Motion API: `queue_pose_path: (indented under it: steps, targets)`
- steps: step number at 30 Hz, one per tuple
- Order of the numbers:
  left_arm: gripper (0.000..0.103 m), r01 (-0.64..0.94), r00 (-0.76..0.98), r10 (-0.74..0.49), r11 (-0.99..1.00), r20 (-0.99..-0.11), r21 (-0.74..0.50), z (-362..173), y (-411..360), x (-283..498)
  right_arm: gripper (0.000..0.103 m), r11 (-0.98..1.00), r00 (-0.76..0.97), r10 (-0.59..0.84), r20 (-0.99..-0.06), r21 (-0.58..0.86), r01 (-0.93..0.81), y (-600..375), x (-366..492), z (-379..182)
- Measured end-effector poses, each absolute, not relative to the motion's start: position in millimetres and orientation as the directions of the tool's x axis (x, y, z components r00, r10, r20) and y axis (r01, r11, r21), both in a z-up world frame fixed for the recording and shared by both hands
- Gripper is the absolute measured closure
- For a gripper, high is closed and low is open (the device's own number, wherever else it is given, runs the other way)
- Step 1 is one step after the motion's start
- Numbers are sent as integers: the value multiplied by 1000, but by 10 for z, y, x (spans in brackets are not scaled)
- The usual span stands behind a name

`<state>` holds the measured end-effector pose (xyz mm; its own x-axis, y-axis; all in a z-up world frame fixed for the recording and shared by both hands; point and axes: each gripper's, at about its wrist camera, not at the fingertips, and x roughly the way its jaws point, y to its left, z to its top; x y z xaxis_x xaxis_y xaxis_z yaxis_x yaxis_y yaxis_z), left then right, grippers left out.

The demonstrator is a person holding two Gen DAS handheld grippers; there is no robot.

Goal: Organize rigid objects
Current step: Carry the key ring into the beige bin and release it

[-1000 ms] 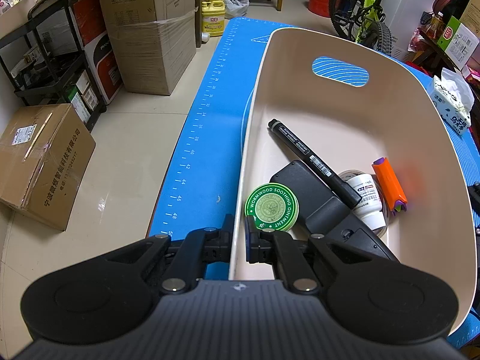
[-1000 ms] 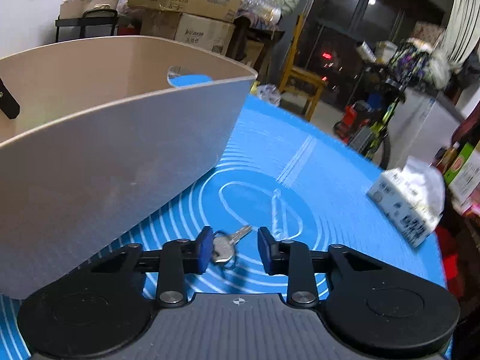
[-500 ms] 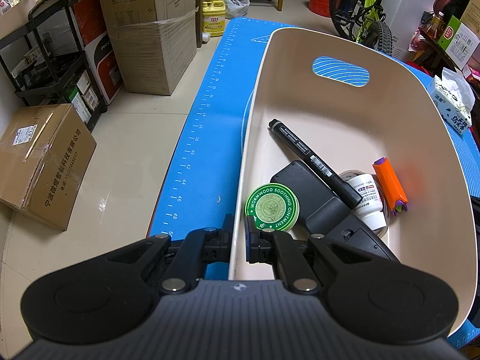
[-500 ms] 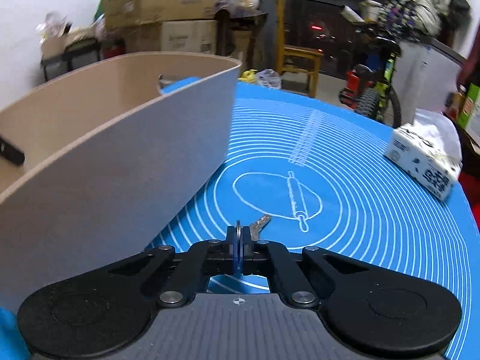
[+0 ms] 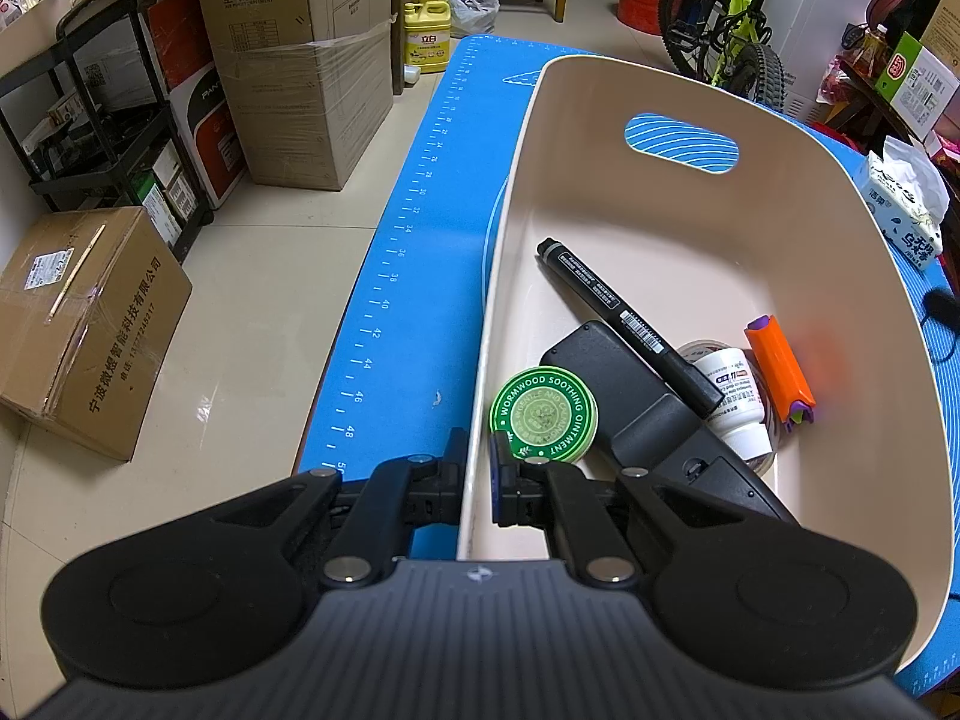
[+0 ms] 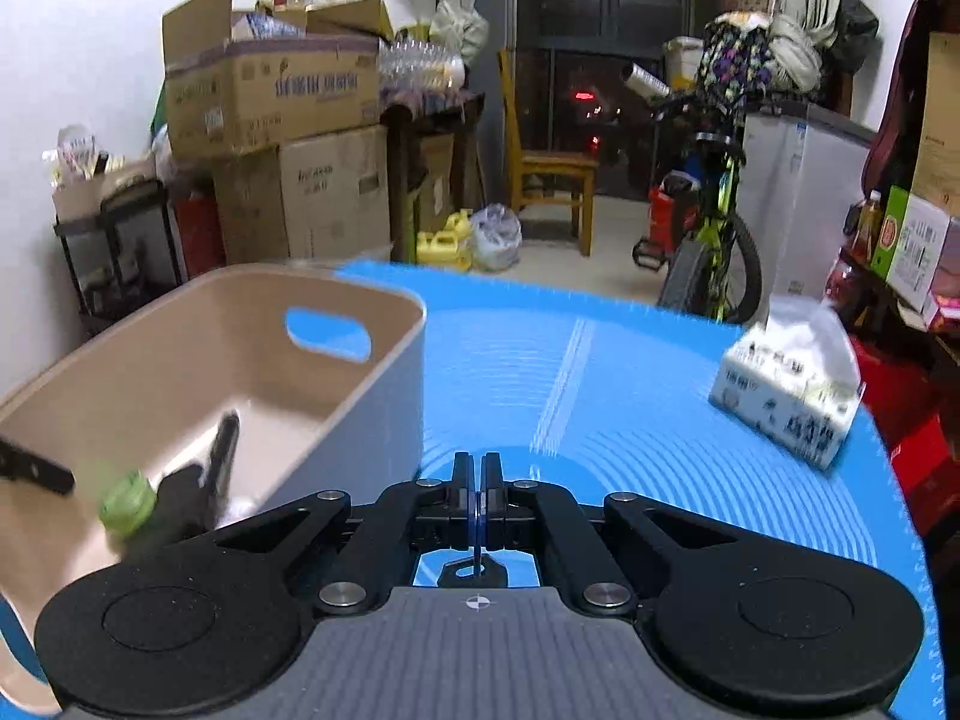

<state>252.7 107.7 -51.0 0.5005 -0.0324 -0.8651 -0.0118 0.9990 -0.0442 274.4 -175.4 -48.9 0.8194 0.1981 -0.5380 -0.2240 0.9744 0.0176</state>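
A beige basket (image 5: 870,228) stands on the blue mat (image 5: 420,276). My left gripper (image 5: 477,450) is shut on its near rim, one finger outside the wall and one inside. In the basket lie a black marker (image 5: 624,315), a green ointment tin (image 5: 543,417), a black remote (image 5: 636,402), a white jar (image 5: 735,396) and an orange stick with purple ends (image 5: 780,369). My right gripper (image 6: 478,471) is shut on a key ring, and the key (image 6: 474,570) hangs below the jaws. It is held above the mat, to the right of the basket (image 6: 372,408).
A tissue pack (image 6: 786,402) lies on the mat's right side. Beyond the table are stacked cardboard boxes (image 6: 300,102), a wooden chair (image 6: 552,180), a green bicycle (image 6: 714,222) and a black shelf cart (image 5: 102,138). A box (image 5: 84,324) sits on the floor at left.
My right gripper closed on the key lying on the mat and lifted it; its view now looks down over the basket rim. The left gripper and basket stayed put.
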Motion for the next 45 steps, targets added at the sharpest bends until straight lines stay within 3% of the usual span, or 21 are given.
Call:
queue_pose_path:
  steps: [14,22,30,41,42,45]
  targets:
    - [94,-12,501,-32,999,-865,-44,-511,1064,2535,90,965,879,238,-412,-2,-262,-1582,2748,228]
    - [94,-14,501,-25,999,-865,-36,-516,1057,2532,90,932,859,344,-379,26,-362,-1129,2801,479]
    - [94,-14,501,-25,999,-865,-37,-517,1057,2531,89,898,769,408,-491,65,-435,-558,2855,147]
    - [94,-15,502,-16,1000,-865,-27,-523,1032,2524,88,905,640,354,-682,76,-419,-382,2962,-445]
    - [94,-16,502,-16,999,-865,-28,-523,1035,2519,87,906,631,348,-693,75,-417,-376,2959,-479]
    - [94,-18,501,-17,999,-865,-30,-521,1041,2515,57,906,639,346,-687,68,-418,-361,2909,-505]
